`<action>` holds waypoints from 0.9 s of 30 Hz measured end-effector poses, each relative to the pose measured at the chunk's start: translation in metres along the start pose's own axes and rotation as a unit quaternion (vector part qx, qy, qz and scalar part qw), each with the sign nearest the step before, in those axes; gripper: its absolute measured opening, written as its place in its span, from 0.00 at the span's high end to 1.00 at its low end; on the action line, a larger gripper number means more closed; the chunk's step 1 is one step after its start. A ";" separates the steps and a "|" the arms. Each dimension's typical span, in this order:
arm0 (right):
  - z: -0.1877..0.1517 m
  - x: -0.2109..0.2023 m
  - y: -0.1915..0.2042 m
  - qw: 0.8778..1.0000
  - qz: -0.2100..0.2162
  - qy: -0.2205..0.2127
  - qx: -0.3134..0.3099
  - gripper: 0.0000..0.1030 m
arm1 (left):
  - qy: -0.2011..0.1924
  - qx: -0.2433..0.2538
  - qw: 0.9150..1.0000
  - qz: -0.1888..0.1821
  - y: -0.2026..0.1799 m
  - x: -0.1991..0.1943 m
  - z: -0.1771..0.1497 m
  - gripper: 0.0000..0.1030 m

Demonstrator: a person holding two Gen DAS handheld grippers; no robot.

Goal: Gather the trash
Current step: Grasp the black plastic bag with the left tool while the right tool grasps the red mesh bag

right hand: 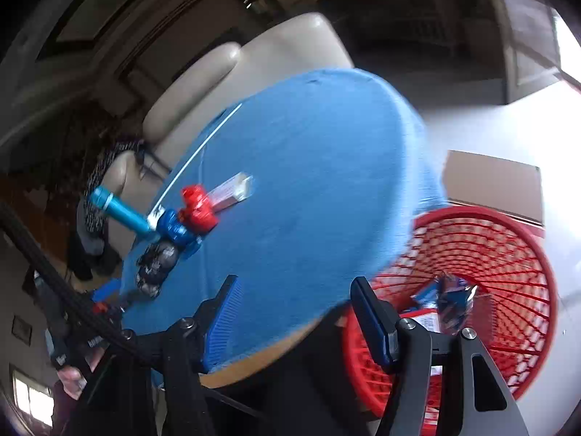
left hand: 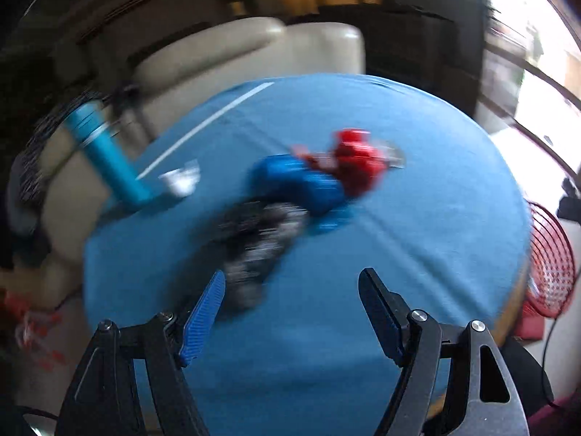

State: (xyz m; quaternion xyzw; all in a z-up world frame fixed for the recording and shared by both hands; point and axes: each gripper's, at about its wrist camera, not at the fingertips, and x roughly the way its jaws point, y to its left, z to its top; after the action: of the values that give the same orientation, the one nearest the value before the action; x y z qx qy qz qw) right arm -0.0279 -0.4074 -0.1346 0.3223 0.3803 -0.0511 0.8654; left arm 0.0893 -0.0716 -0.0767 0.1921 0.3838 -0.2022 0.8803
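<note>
Blue-clothed desk (left hand: 417,218) | left gripper (left hand: 292,298) jaws spread wide, empty; black crumpled wrapper (left hand: 254,250) just ahead of its left jaw | right gripper (right hand: 294,309) jaws wide apart, empty; red basket (right hand: 508,254) holding wrappers (right hand: 450,298) beyond its right jaw

Daylight enters from window (left hand: 537,54) at right, overexposed to white glare. Left side dim, corners black from fisheye vignette. Strong motion blur in both views; wrappers (left hand: 290,196) on blue table (left hand: 435,200) smeared. Straight edges bend near rim.
</note>
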 end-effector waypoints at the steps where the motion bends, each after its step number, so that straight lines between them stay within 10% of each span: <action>1: 0.001 0.006 0.011 1.000 0.001 0.005 -0.010 0.36 | 0.000 -0.010 1.000 0.006 0.010 0.001 -0.003 0.25; 13: 0.024 0.081 0.129 0.992 0.064 0.061 -0.095 0.36 | 0.015 -0.124 0.992 -0.020 0.102 0.017 -0.025 0.25; 27: 0.073 0.148 0.144 0.995 0.039 0.024 -0.089 0.50 | 0.056 -0.138 0.979 -0.136 0.072 0.082 -0.003 0.25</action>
State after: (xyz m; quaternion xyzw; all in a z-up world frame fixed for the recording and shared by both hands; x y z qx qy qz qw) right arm 0.1703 -0.3147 -0.1255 0.2594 0.3915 0.0246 0.8825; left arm 0.1746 -0.0263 -0.1273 0.0257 0.4796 -0.2535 0.8397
